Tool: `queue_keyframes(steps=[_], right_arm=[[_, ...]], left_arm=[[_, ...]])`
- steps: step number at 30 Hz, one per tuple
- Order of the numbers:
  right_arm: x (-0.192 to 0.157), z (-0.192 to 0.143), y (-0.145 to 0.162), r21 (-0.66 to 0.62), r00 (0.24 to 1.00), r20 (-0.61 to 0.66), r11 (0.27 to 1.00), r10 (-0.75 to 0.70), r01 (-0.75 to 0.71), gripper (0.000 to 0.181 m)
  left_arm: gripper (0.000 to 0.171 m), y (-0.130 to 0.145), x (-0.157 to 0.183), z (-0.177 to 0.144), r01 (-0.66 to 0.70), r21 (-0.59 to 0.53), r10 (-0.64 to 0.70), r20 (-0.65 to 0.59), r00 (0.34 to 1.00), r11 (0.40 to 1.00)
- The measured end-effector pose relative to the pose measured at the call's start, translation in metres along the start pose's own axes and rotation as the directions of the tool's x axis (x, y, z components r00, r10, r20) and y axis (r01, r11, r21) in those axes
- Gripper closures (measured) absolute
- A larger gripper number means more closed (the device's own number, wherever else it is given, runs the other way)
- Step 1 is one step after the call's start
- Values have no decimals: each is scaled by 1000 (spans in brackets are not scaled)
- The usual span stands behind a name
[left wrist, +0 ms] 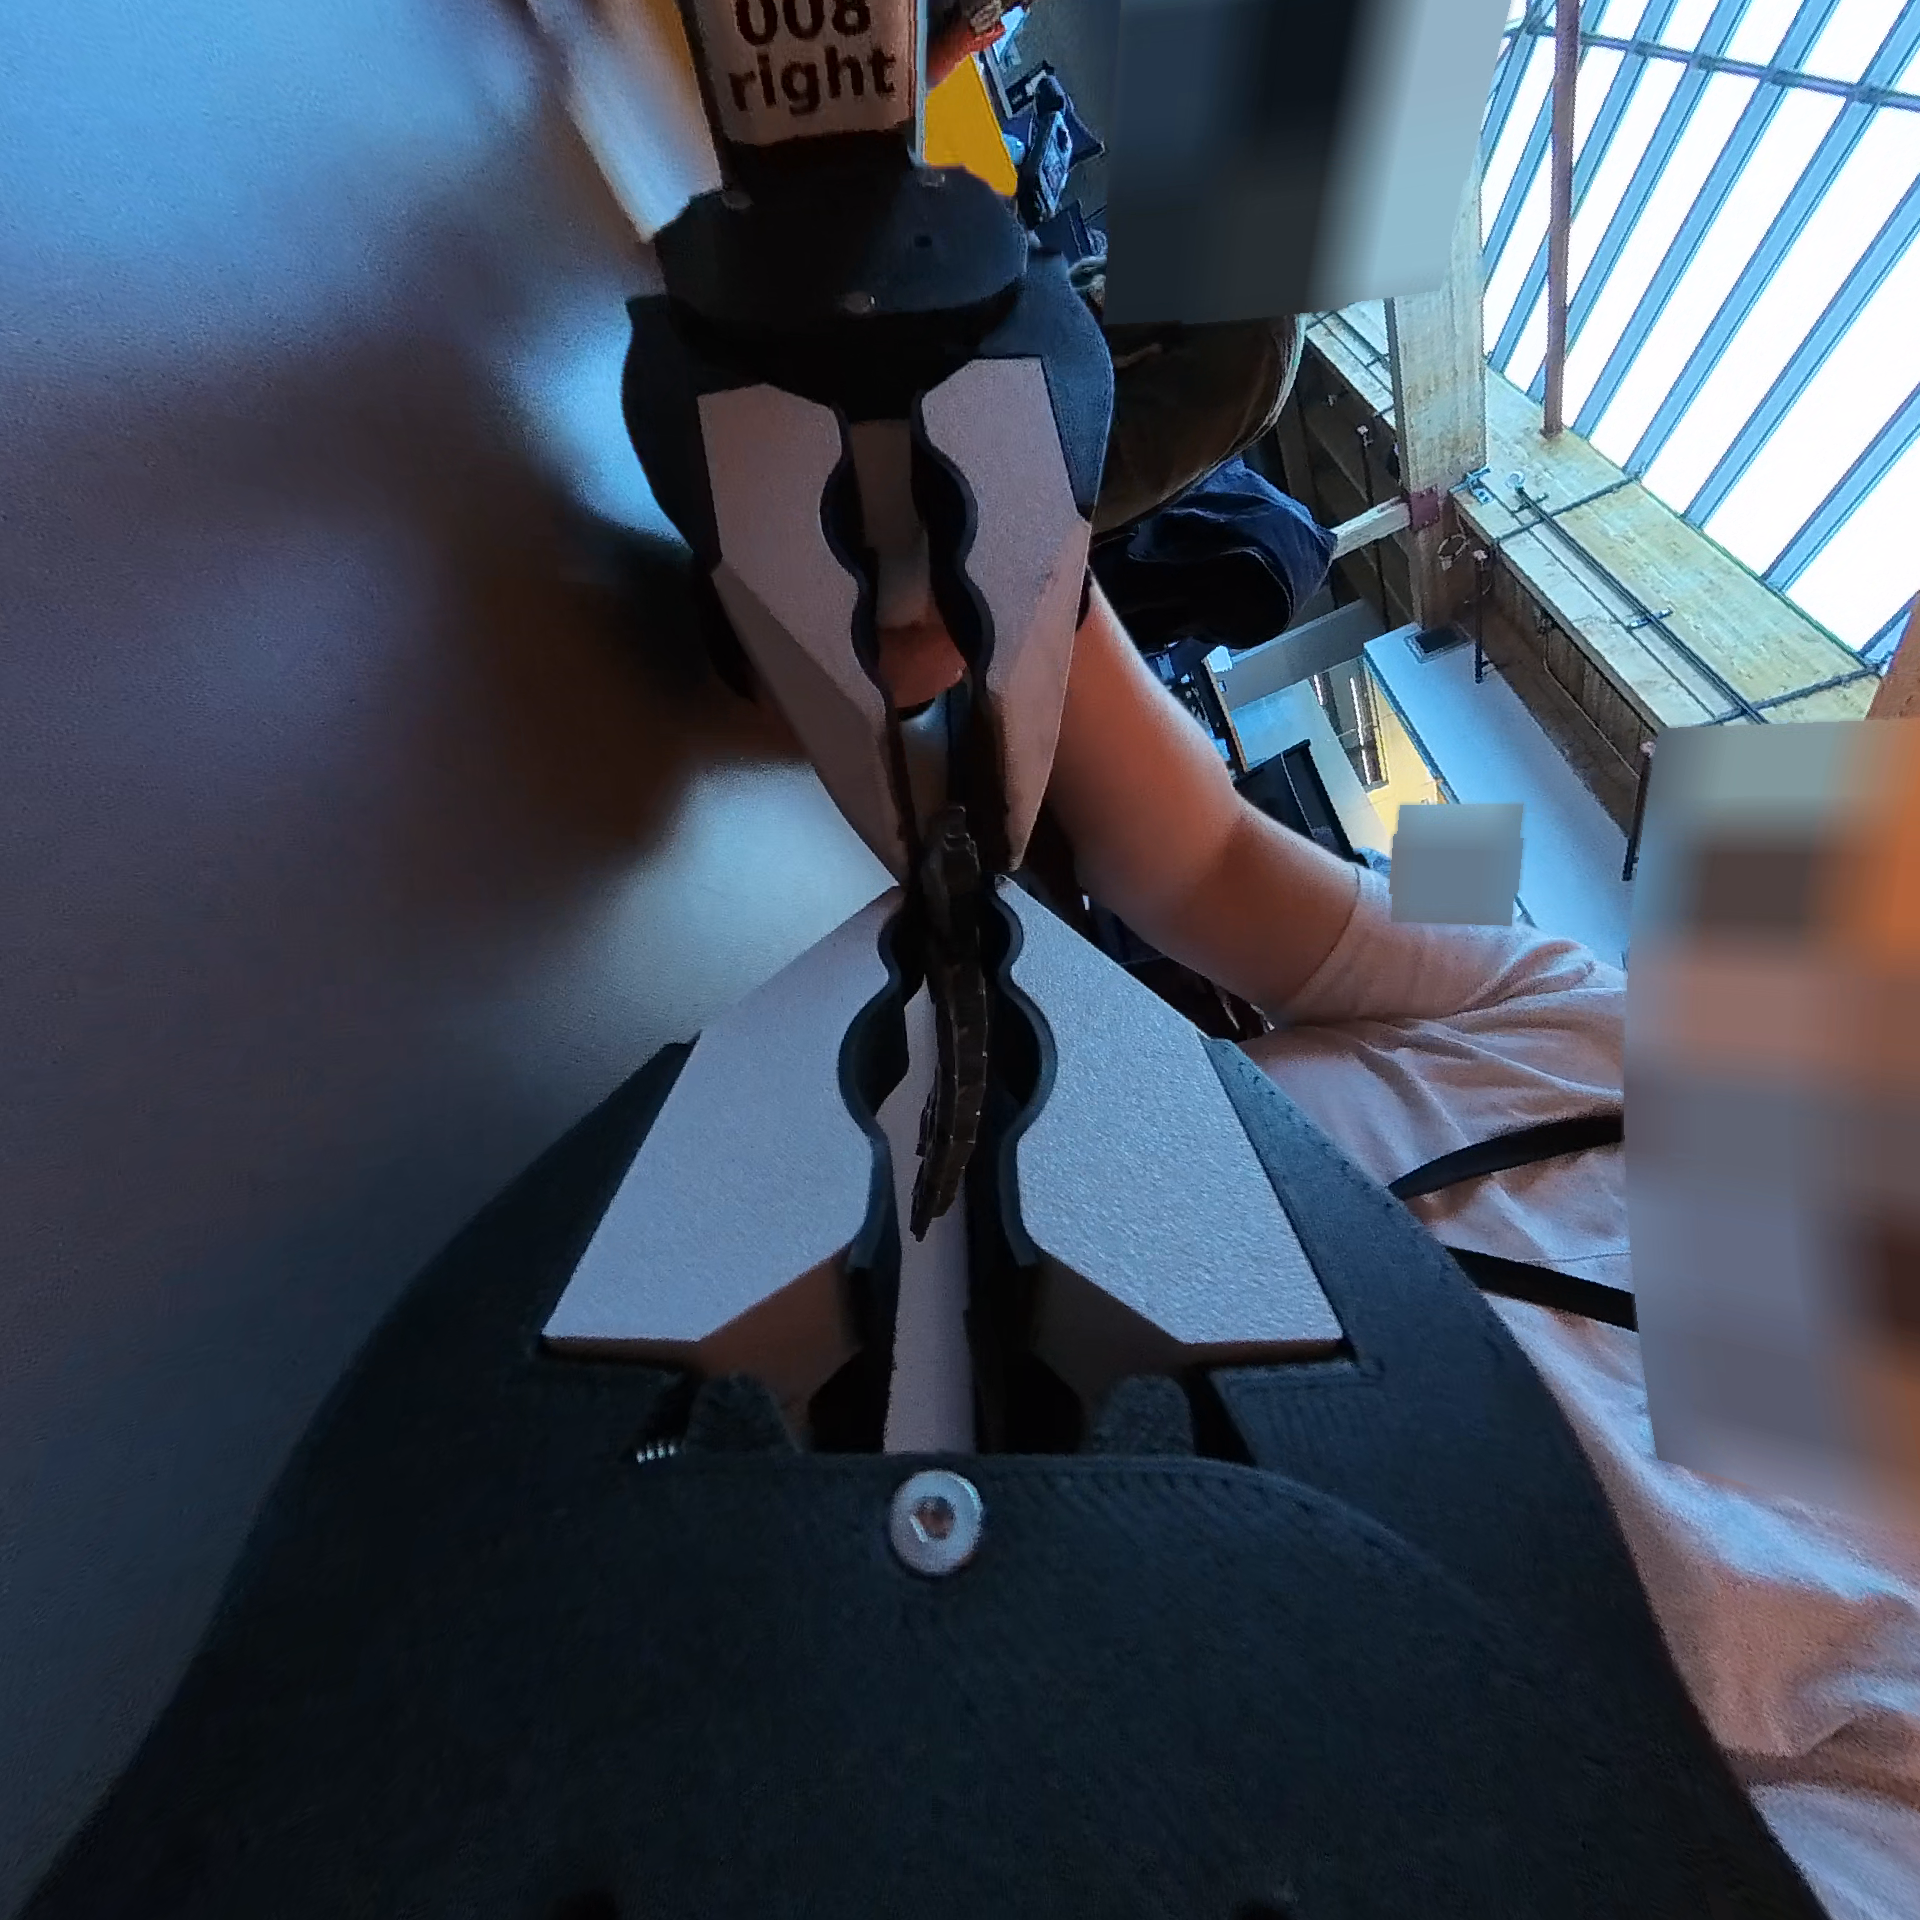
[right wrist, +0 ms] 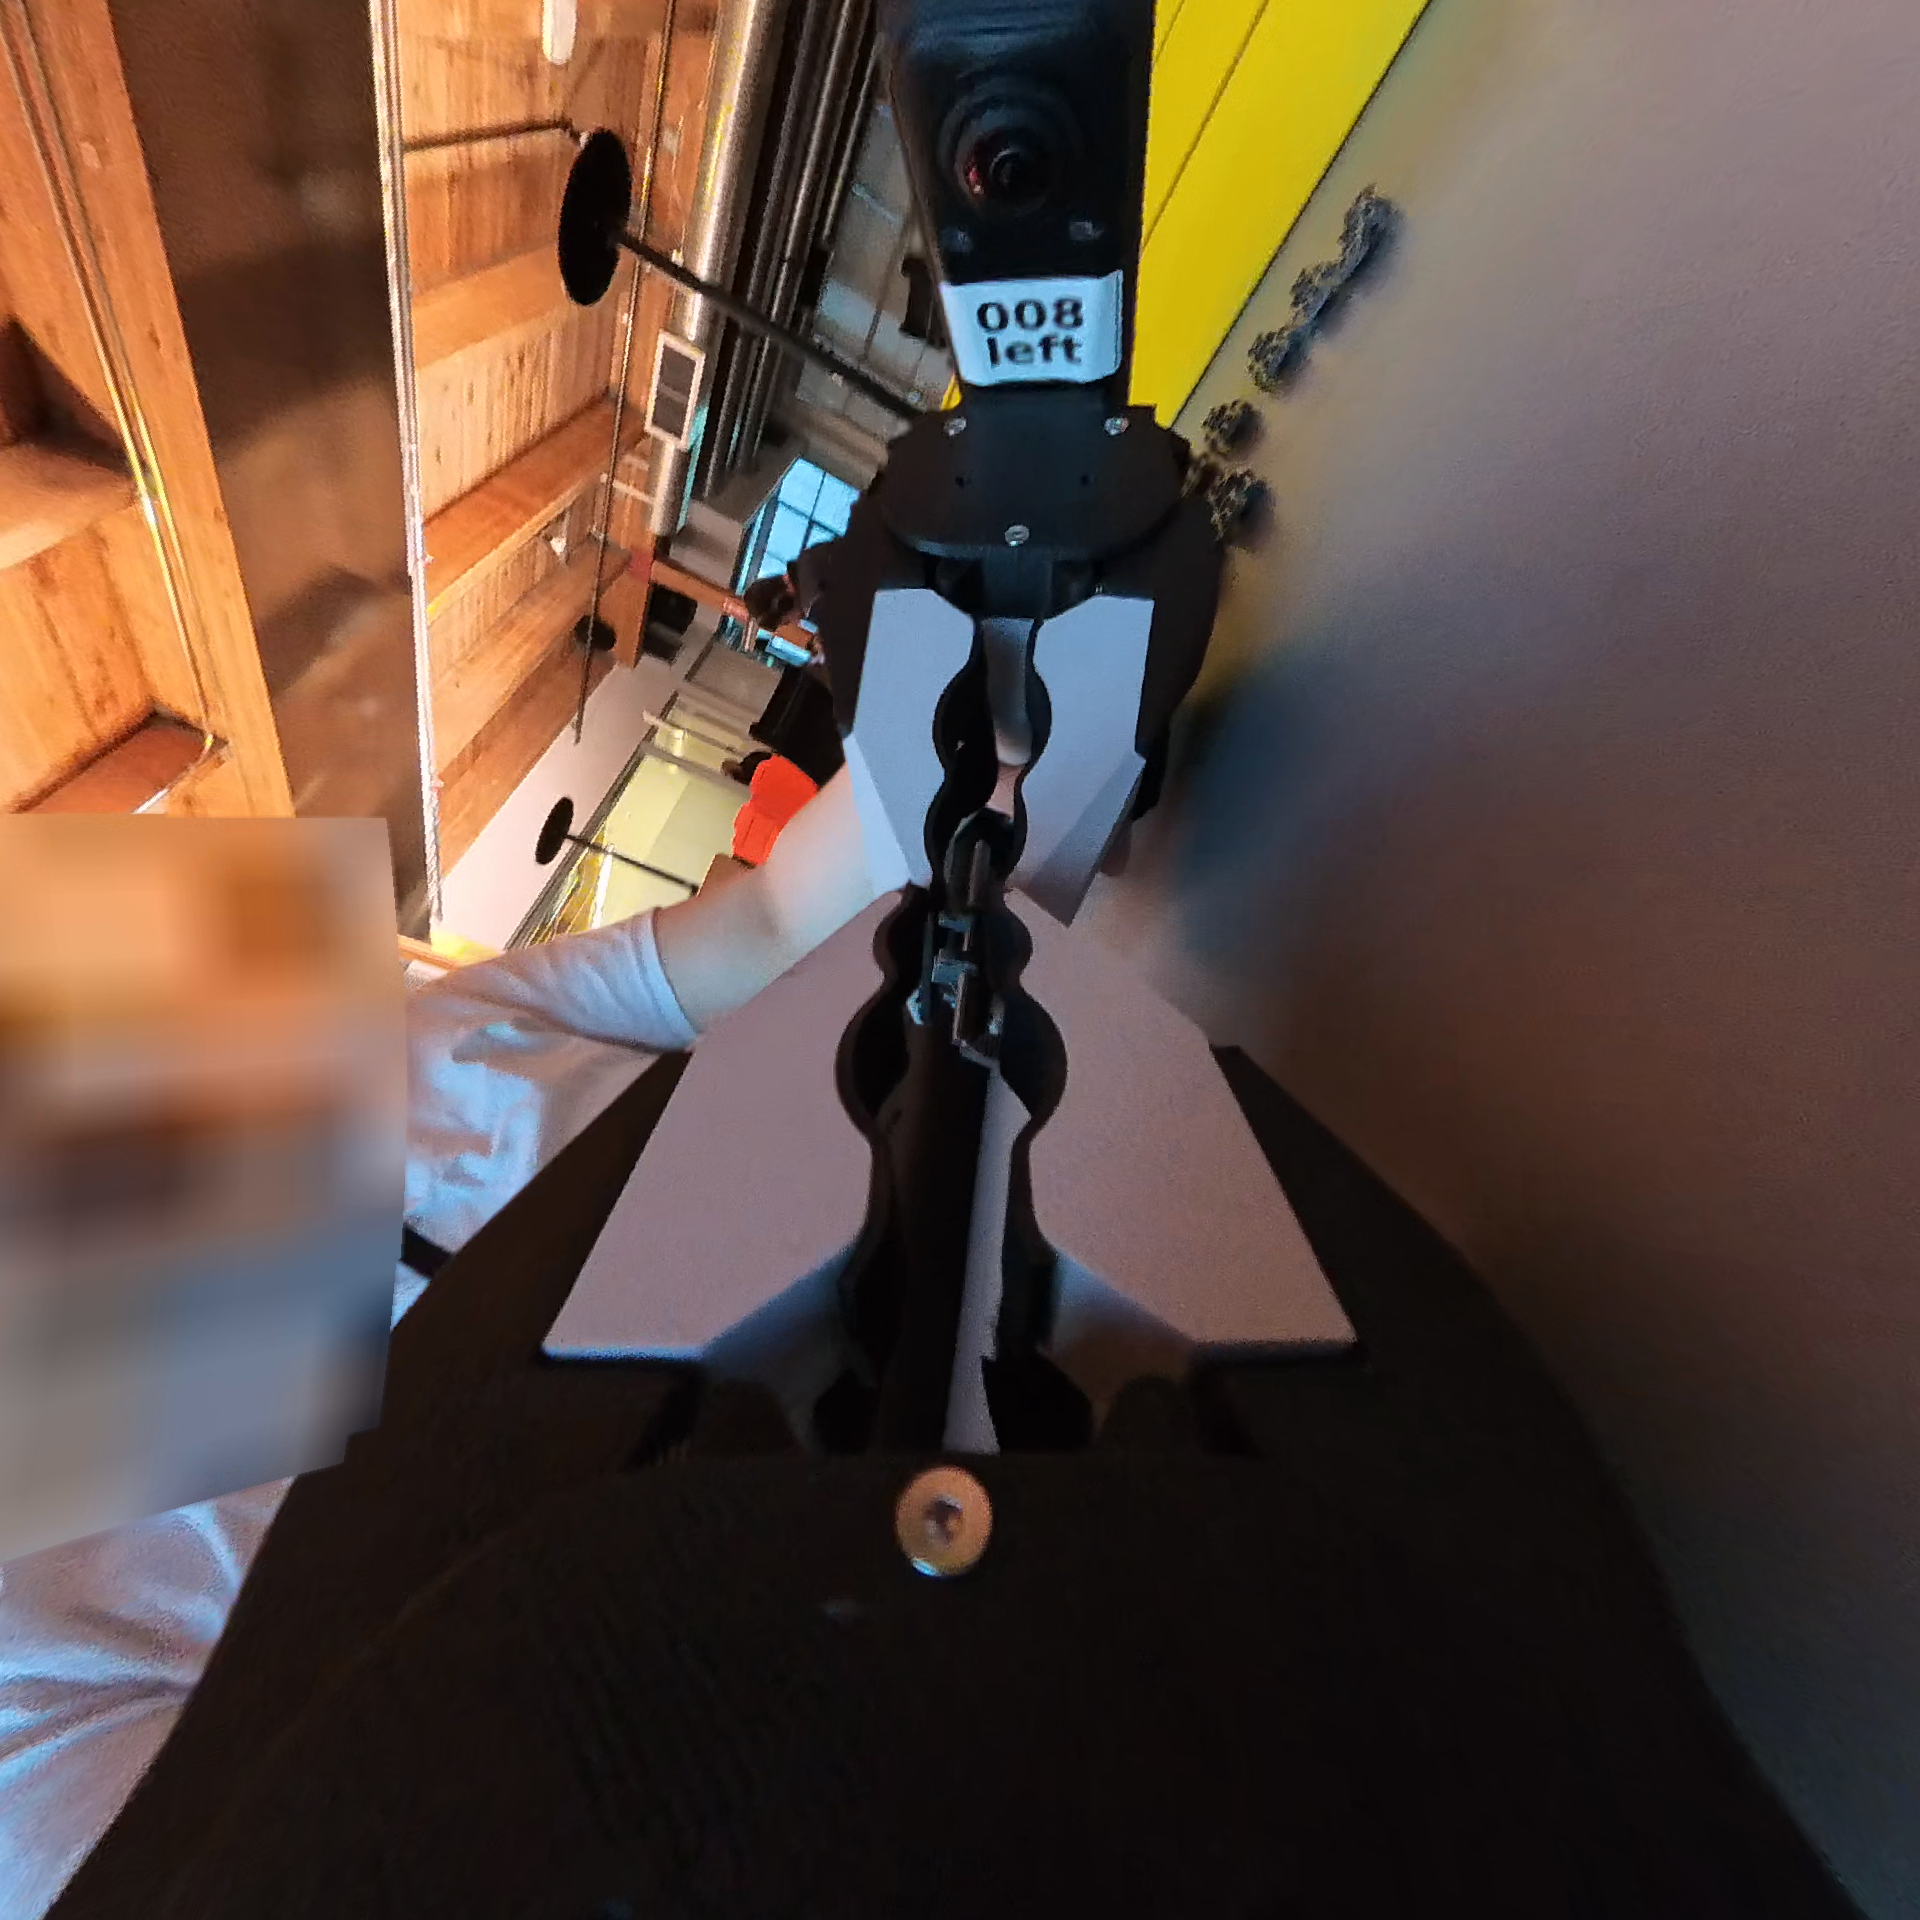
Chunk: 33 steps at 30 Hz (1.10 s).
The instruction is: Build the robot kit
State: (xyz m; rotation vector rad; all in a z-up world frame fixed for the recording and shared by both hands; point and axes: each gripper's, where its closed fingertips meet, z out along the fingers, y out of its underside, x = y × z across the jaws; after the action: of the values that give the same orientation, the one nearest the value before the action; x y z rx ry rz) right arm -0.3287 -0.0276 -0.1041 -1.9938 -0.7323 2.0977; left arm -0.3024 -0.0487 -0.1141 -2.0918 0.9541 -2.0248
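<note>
My two grippers point at each other, tip to tip. My left gripper (left wrist: 951, 899) is shut on a dark linked band (left wrist: 951, 1060) that runs lengthwise between its grey fingers (left wrist: 748, 1164). My right gripper (left wrist: 951, 847) faces it from above and is shut on the band's far end. In the right wrist view my right gripper (right wrist: 961, 909) pinches the band's end with silver clasp parts (right wrist: 961, 992), and the left gripper (right wrist: 971, 868) meets it tip to tip. The middle of the band is hidden inside the jaws.
A person's forearm (left wrist: 1164, 790) and pale sleeve (left wrist: 1455, 1039) lie right of the grippers. Several small dark linked pieces (right wrist: 1320, 301) lie on a pale surface (right wrist: 1558, 727) beside a yellow panel (right wrist: 1247, 156). Wooden beams (right wrist: 208, 416) and barred windows (left wrist: 1714, 260) are farther off. Left and right tips are no more than a few centimetres apart.
</note>
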Motion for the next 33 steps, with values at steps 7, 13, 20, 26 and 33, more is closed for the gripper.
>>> queue_keyframes(steps=[7,13,20,26,33], right_arm=[[2,-1,12,-209,999,50,978,6,4,175],[7,0,24,-329,999,35,944,25,-12,172],[10,0,32,-378,1000,5,925,-20,21,176],[4,-2,32,-373,997,47,927,55,-34,166],[7,-1,42,-402,1000,8,915,-24,25,177]], left_arm=[[164,8,-2,5,9,-66,-8,3,1000,998],[164,20,-5,9,1,-147,3,27,1000,989],[164,29,-9,12,-5,-207,18,59,998,978],[164,27,-9,12,-8,-194,19,55,998,981],[164,31,-6,13,-33,-216,43,43,998,976]])
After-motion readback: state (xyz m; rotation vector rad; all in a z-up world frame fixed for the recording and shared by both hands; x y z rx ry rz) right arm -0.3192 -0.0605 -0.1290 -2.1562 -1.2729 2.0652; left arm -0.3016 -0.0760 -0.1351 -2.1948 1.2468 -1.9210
